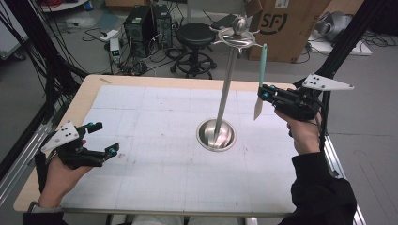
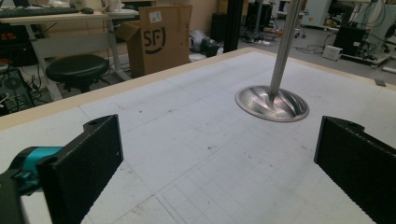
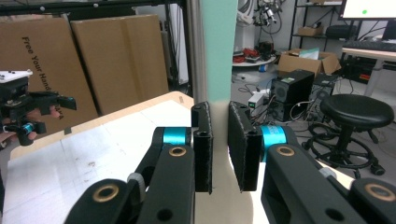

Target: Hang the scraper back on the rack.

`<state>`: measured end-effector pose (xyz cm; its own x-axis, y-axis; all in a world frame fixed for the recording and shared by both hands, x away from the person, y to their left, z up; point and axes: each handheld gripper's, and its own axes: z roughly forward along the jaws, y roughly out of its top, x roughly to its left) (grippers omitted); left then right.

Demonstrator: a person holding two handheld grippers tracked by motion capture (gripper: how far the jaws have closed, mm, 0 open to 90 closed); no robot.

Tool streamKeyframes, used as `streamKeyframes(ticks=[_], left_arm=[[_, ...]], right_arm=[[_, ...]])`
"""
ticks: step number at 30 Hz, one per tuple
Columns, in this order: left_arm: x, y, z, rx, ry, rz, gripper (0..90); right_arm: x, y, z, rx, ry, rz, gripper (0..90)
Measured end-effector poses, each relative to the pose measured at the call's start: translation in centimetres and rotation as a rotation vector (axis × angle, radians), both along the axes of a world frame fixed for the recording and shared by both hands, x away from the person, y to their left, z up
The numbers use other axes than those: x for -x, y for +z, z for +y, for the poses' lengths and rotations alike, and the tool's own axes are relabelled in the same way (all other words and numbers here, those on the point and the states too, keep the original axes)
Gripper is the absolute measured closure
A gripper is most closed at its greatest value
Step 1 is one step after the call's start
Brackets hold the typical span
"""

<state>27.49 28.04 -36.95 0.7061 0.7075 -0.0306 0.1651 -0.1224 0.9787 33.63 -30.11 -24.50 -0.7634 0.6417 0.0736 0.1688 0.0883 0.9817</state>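
A tall metal stand (image 1: 226,89) rises from a round dish-shaped base (image 1: 216,134) at the table's middle, with curved hooks (image 1: 237,35) around its top. My right gripper (image 1: 264,95) hovers to the right of the pole. It is shut on a spatula (image 1: 261,70) with a mint-green handle pointing up and a cream blade hanging below. In the right gripper view the pads (image 3: 203,144) press the spatula (image 3: 218,51) at the point where green meets cream. My left gripper (image 1: 105,138) rests open at the table's left front; its jaws stand wide apart, nothing between them (image 2: 217,154).
The white gridded mat (image 1: 155,154) covers most of the wooden table. Behind the table stand a black stool (image 1: 195,35), computer towers (image 1: 145,23) and a cardboard box (image 1: 286,23). Black frame posts (image 1: 342,37) run along both sides.
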Motion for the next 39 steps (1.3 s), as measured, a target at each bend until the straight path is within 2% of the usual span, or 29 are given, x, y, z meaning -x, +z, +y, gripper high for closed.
streamKeyframes(ticks=[10, 20, 23, 28, 31, 33, 35, 39], left_arm=[[0.0, 0.0, 0.0, 0.000, 0.002, 0.002, 1.7], [0.0, 0.1, -0.1, 0.012, -0.004, 0.006, 1.7], [0.0, 0.1, -0.2, 0.016, -0.008, 0.002, 1.7], [-0.1, 0.2, -0.1, 0.036, -0.014, 0.003, 1.7], [-0.1, 0.6, -0.2, 0.106, -0.042, 0.011, 1.7], [-0.1, 0.9, -0.5, 0.104, -0.052, -0.005, 1.7], [-0.1, 1.0, -0.7, 0.096, -0.057, -0.010, 1.7], [-0.4, 0.7, -0.9, 0.096, -0.060, 0.000, 1.7]], right_arm=[[-0.2, -0.2, 1.0, 0.010, 0.022, -0.001, 81.0], [-0.2, -0.5, 1.9, 0.004, 0.004, -0.007, 78.7], [-0.1, -0.8, 2.4, 0.000, -0.013, -0.016, 61.8], [0.3, -1.7, 2.5, -0.003, -0.041, -0.029, 44.9], [0.4, -2.6, 2.4, 0.000, -0.022, -0.028, 37.3], [0.7, -3.3, 2.4, 0.014, -0.008, -0.026, 33.9], [1.0, -4.1, 2.4, 0.008, 0.015, -0.019, 28.2], [2.0, -5.8, 2.3, 0.004, 0.023, 0.000, 13.8]])
